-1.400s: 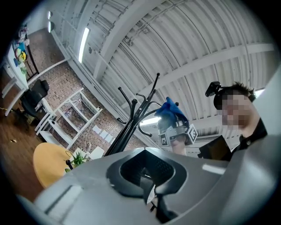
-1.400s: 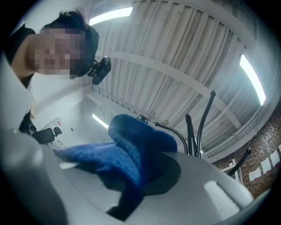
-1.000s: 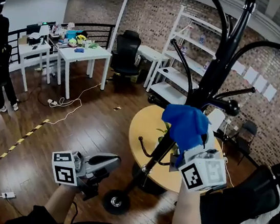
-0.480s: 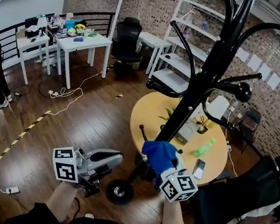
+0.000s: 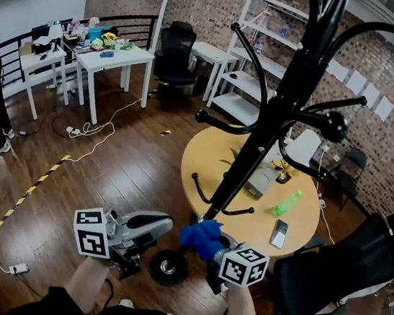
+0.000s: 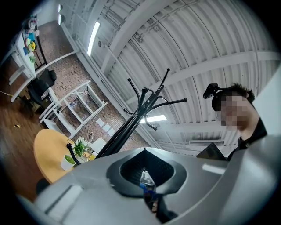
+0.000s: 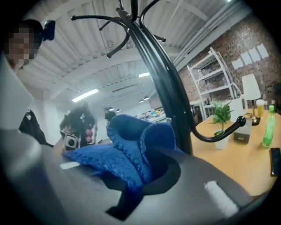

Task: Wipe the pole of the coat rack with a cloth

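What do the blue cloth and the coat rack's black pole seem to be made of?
Blue cloth: soft knitted or terry fabric, judging by its looped, nubbly texture and limp folds.
Pole: probably painted metal, smooth black with a slight sheen.

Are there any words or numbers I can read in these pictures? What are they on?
No text here can be read.
Marker cubes: only black and white square patterns, no letters or numbers.
Papers on the brick wall: too small to read.
Green bottle: any label is too small to read.
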Motion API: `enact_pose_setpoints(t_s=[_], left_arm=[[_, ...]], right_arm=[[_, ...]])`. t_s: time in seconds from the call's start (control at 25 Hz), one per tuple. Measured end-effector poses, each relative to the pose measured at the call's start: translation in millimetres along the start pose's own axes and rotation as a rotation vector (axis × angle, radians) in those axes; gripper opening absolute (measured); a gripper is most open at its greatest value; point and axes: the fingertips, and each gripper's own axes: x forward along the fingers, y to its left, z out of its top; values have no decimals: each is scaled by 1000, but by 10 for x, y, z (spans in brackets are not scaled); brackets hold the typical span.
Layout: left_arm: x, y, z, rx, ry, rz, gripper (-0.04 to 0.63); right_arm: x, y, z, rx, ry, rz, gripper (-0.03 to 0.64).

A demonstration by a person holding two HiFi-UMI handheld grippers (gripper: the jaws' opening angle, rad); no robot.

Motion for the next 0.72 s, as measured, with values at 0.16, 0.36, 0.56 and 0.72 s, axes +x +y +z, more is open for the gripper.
enact_pose_setpoints(t_s=[0.16,0.36,0.56,0.72], left_arm=[[0,19,6,1,-2,5,3],[-26,34,15,13,-6,19,3],[-82,41,14,15,-6,30,3],[-95,35,38,26,-8,27,3]], right_arm=[[35,-131,-22,-21,-29,-48,25],[31,-422,184,-60,-221,-144,25],[-145,-166,865,-152,-399,-109,25],[-301,196,1631,-297,-531,-77,25]])
